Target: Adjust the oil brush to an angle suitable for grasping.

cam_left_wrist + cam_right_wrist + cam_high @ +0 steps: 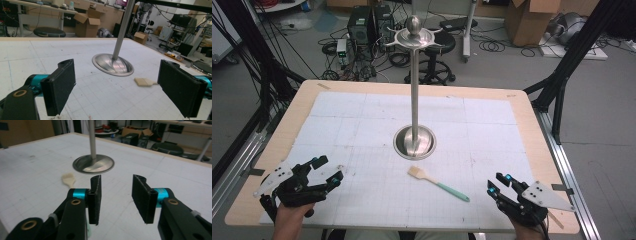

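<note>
On the gridded white mat (362,125) covering my table, a small brush (438,184) with pale bristles and a teal handle lies flat, just in front of the round base of a tall steel stand (414,120) at the centre; its bristles point toward the base, near but apart from it, its handle slanting toward my right side; my left gripper (326,170) rests near the front left corner, jaws spread wide with nothing between them; my right gripper (498,183) sits near the front right, jaws parted and empty too, and it is the nearer one to the handle's tip; I judge the step is reaching for the brush, best done by bringing the right jaws low across the thin handle, squarely, so it does not roll or skid; the stand's pole and base are the one obstacle, so I would keep the approach on the near side; beyond the table, stools, cables and cardboard boxes crowd the floor.
</note>
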`<state>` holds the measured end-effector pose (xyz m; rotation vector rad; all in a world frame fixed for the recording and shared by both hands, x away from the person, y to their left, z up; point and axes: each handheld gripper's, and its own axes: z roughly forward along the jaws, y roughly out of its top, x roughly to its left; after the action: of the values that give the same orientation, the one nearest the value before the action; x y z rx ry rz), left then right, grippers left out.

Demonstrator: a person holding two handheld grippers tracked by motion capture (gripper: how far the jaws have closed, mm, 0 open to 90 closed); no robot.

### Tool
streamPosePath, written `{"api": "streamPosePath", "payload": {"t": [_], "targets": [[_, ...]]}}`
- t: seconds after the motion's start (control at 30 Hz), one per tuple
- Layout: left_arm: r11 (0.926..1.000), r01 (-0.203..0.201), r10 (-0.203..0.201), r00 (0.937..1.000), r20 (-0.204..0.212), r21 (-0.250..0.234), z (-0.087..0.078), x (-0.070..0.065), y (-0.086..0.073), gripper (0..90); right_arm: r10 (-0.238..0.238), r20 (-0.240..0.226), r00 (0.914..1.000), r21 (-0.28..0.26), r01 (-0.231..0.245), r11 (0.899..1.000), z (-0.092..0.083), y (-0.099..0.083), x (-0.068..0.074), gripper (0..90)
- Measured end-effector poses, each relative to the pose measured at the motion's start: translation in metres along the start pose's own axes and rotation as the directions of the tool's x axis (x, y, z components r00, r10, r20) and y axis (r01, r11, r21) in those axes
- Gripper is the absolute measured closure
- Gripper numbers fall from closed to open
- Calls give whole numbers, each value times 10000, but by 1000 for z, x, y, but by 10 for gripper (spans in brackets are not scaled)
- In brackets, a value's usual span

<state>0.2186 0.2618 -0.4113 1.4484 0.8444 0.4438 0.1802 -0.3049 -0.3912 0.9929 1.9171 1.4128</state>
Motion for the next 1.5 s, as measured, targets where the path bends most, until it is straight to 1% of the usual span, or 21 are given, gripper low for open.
{"api": "streamPosePath", "payload": {"t": [0.03,0.17,0.23,0.5,0.57,0.6,0.63,0.67,0.7,0.73,0.77,0.8,0.83,0.9,1.1,1.13,1.17,1.23,1.3,1.33,1.5], "targets": [[10000,-20,19,10000,29,26,1,0,0,152,-18,-252,9997,190,23,9998,5,0,1,668],[9999,-54,53,9999,94,109,2,0,-1,152,-25,-440,9990,380,41,9993,9,-1,3,745],[9999,-35,34,9999,105,128,2,0,-1,152,7,-769,9970,406,25,9992,11,-1,5,889],[9999,-23,21,9999,118,156,2,1,-1,152,-509,-1866,9811,1077,719,9916,28,0,19,890],[9999,25,-26,9999,115,116,2,1,-2,152,-587,-2490,9667,1666,1025,9807,39,-2,25,890],[9999,25,-26,9999,115,116,2,1,-2,152,-587,-2490,9667,1666,1025,9807,39,-2,25,890],[9999,43,-44,9999,104,115,2,1,-2,152,-707,-2804,9573,2166,1349,9669,47,-6,29,890],[9999,49,-50,9999,105,113,2,2,-2,152,-707,-2804,9573,2166,1349,9669,47,-6,29,890],[9999,44,-45,9999,111,121,2,2,-2,152,-987,-2919,9513,2566,1773,9501,53,-9,34,890],[9999,44,-45,9999,111,121,2,2,-2,152,-987,-2919,9513,2566,1773,9501,53,-9,34,890],[9999,52,-54,9999,103,140,2,2,-2,152,-1355,-3177,9385,2936,2332,9270,62,-12,41,890],[9999,52,-54,9999,103,140,2,2,-2,153,-1355,-3177,9385,2936,2332,9270,62,-12,41,890],[9999,57,-59,9999,104,140,2,2,-2,153,-1435,-3285,9336,3053,2487,9192,65,-13,43,890],[9999,79,-80,9999,85,137,2,2,-2,152,-1550,-3543,9222,3497,2844,8926,74,-17,49,890],[9999,123,-123,9999,65,117,1,3,-2,152,-1125,-3575,9271,3832,2554,8877,77,-22,44,890],[9998,130,-130,9999,60,124,1,3,-2,152,-1037,-3510,9306,4035,2502,8801,79,-23,43,890],[9998,143,-143,9999,55,120,1,3,-2,152,-925,-3392,9362,4436,2459,8618,81,-26,41,891],[9998,158,-158,9999,50,106,1,3,-2,153,-806,-3390,9373,4447,2352,8643,81,-26,40,891],[9998,192,-192,9998,27,86,0,4,-2,154,-689,-3133,9471,4465,2110,8696,82,-26,35,891],[9998,192,-192,9998,27,86,0,4,-2,154,-689,-3133,9471,4465,2110,8696,82,-26,35,891],[9997,202,-203,9998,36,110,1,4,-3,154,-622,-2286,9715,4623,1645,8713,85,-25,23,891]]}}
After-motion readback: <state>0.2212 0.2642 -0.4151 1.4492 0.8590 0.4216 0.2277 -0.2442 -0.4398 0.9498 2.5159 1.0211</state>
